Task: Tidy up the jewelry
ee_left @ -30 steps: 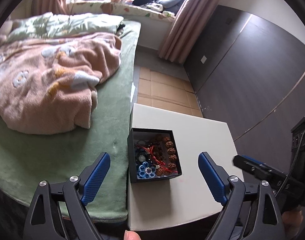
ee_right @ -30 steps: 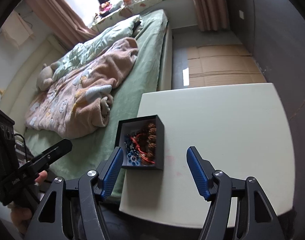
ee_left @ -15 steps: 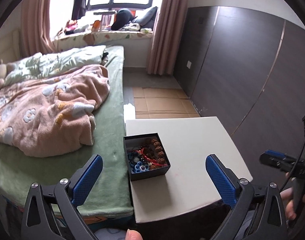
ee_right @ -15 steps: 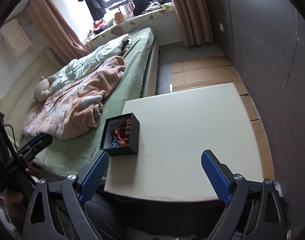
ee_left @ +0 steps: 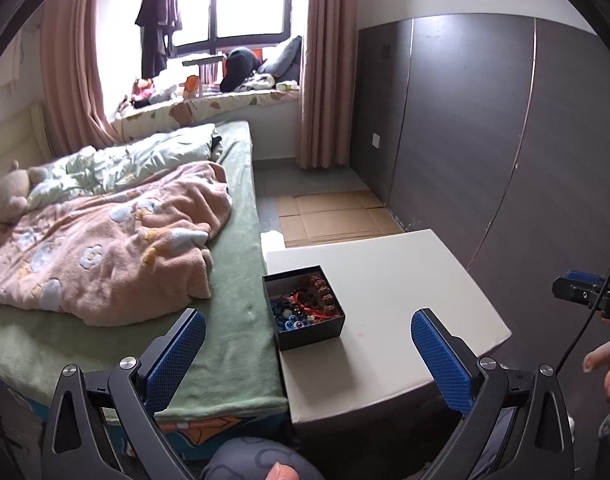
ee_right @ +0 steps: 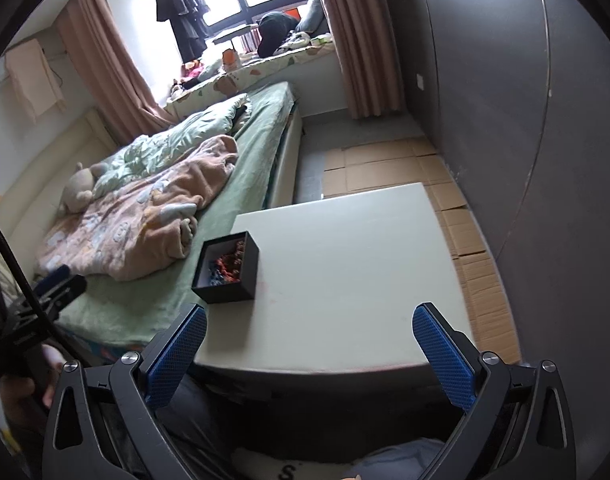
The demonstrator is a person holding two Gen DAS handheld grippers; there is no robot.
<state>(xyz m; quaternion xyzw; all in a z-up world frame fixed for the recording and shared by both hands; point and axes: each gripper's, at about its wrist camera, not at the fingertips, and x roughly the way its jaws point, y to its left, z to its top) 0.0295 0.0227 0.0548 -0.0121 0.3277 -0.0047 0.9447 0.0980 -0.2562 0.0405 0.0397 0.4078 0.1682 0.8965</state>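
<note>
An open black box (ee_left: 311,334) stands at the left edge of a white table (ee_left: 405,292), next to the bed. It holds jewelry (ee_left: 305,304): brown beads, red cord and blue beads. My left gripper (ee_left: 307,318) hovers well back from the box, open, with nothing between its blue pads. In the right wrist view the box (ee_right: 229,290) lies ahead and to the left on the table (ee_right: 345,264). The jaws of my right gripper (ee_right: 309,311) are opening wide, and nothing is between them. Each gripper shows at the edge of the other's view.
A bed (ee_left: 233,344) with a green sheet and a pink blanket (ee_left: 105,248) runs along the table's left side. A dark panelled wall (ee_left: 485,152) stands on the right. Flattened cardboard (ee_left: 333,216) covers the floor beyond the table. The person's knees are below both grippers.
Both grippers have drawn back and risen, so the box looks smaller and farther off. The right jaws have spread much wider and the left jaws a little.
</note>
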